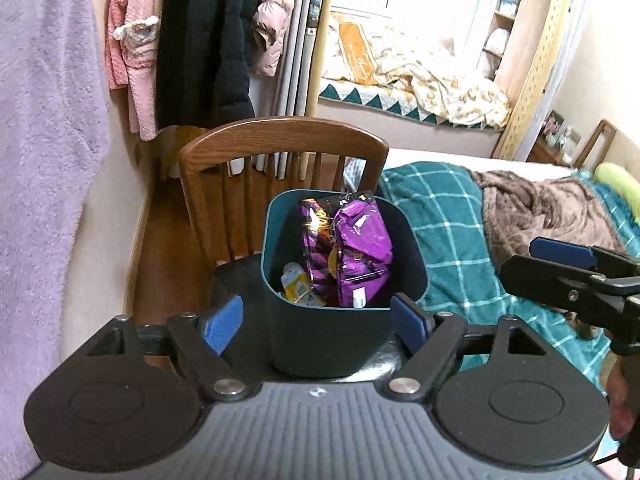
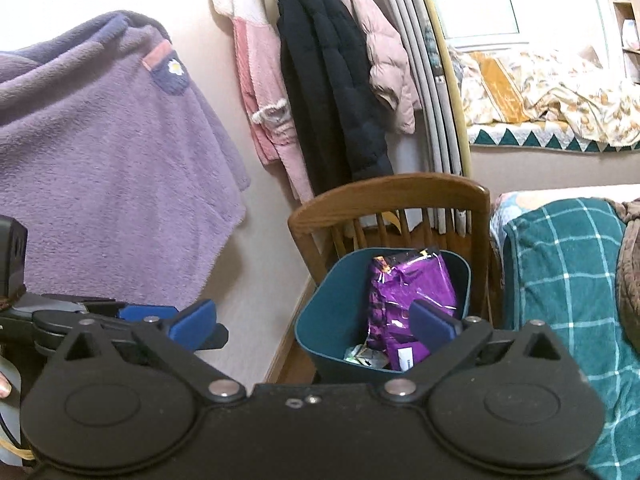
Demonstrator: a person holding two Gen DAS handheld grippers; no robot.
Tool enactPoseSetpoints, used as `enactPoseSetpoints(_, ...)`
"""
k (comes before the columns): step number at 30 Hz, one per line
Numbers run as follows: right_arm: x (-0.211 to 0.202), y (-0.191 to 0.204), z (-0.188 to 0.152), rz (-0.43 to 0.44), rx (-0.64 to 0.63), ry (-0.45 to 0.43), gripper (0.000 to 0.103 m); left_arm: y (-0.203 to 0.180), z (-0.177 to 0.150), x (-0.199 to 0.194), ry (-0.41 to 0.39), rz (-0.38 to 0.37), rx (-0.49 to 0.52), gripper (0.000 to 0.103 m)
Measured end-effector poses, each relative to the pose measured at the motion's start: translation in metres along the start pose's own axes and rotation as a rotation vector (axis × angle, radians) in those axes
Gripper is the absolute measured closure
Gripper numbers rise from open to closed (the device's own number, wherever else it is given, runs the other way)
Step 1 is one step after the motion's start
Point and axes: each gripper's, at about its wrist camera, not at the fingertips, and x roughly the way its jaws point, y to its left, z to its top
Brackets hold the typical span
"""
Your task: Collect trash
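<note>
A dark teal bin stands on a wooden chair. A crumpled purple snack bag stands in it, with small yellow and white wrappers below. My left gripper is open and empty, its blue pads on either side of the bin's near wall. In the right wrist view the bin and purple bag sit ahead. My right gripper is open and empty, just short of the bin. It also shows at the right of the left wrist view.
A bed with a teal checked blanket and brown throw lies right of the chair. Coats and a purple fleece hang on the wall to the left. A second bed lies behind.
</note>
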Motion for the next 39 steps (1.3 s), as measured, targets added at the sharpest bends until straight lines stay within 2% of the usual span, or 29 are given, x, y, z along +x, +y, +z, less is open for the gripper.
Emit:
enactPoseSetpoints(2,-0.005,0.004,-0.001,-0.010,-0.008,-0.015,0.000,0.001,-0.002,-0.005,-0.008,0.006,-0.002,0.018)
enactPoseSetpoints(6,-0.010,0.011,-0.005,-0.041,-0.021,-0.034,0.000,-0.001,-0.007,-0.014,-0.031,0.019,0.009,0.004)
enactPoseSetpoints(22,-0.024,0.026,-0.017,-0.081,-0.073,-0.074,0.000,-0.005,-0.009,-0.039,-0.117,0.020,0.031,0.004)
enactPoseSetpoints(39,-0.029,0.032,-0.023,-0.106,-0.062,-0.097,0.000,-0.002,-0.013,-0.048,-0.151,0.031,0.054,0.004)
